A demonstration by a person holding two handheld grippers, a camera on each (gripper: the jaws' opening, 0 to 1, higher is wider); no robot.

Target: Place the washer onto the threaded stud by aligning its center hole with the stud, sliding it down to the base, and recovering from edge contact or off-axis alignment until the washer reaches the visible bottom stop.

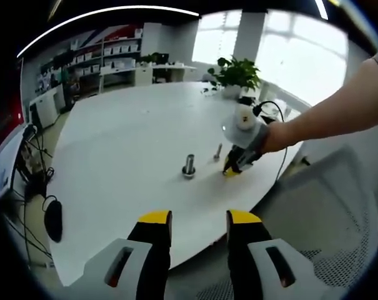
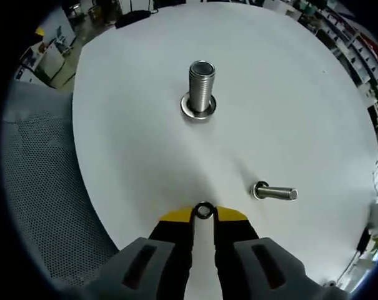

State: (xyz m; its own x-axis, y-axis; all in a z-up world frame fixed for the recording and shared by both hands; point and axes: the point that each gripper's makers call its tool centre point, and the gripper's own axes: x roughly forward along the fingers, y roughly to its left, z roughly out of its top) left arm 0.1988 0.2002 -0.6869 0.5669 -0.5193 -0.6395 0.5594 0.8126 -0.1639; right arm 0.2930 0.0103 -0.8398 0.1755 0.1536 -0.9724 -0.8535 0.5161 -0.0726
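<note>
A: Where's the washer (image 2: 204, 210)?

B: Pinched between the tips of the right gripper (image 2: 204, 215), whose fingers (image 2: 176, 216) are closed on its rim, low over the white worktop (image 2: 288, 100).

A: And the threaded stud (image 2: 201, 87)?

B: Upright on its base, well ahead of the washer. A smaller bolt (image 2: 276, 192) lies on its side nearer.

A: The left gripper (image 1: 199, 220)?

B: Fingers apart, holding nothing, off the worktop's edge. It looks raised, though the fisheye makes that hard to judge.
</note>
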